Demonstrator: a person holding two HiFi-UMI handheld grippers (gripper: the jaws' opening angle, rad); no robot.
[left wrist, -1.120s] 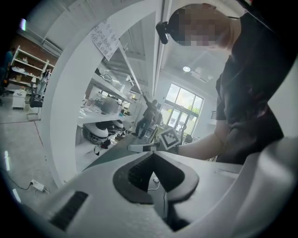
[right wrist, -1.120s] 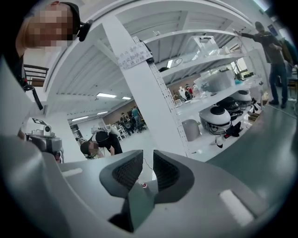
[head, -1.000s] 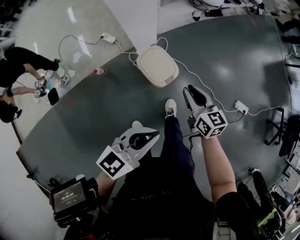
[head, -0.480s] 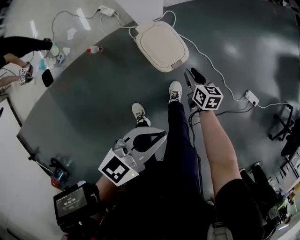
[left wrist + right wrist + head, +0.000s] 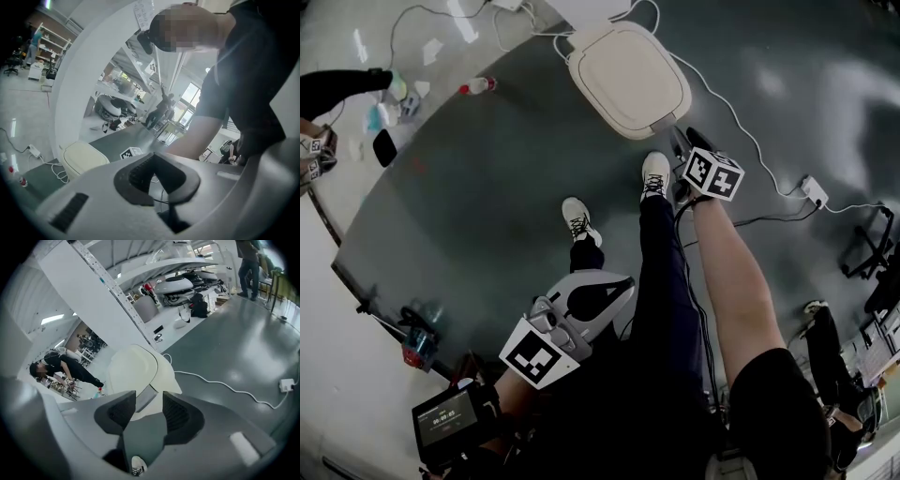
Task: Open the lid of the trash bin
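Note:
The trash bin (image 5: 628, 80) stands on the dark floor with its cream lid shut and a grey tab at its near edge. My right gripper (image 5: 686, 141) hangs just beside that near edge, pointing down. In the right gripper view the bin (image 5: 133, 366) fills the middle; my right gripper (image 5: 149, 413) has its jaws opening, nothing is between them, and the grey tab (image 5: 146, 397) shows through the gap. My left gripper (image 5: 626, 279) is held back by my legs, fingertips together and empty. From the left gripper view (image 5: 152, 159) the bin (image 5: 82, 159) sits low at the left.
White cables run past the bin to a power strip (image 5: 813, 190). A red-capped bottle (image 5: 476, 86) lies on the floor at the left, near a crouching person (image 5: 337, 89). My shoes (image 5: 655, 175) stand just before the bin. A white pillar (image 5: 89, 296) rises behind it.
Both grippers have sunk toward the floor. The right one has come down to the bin's near edge with its jaws spreading. The bin now looks larger and closer.

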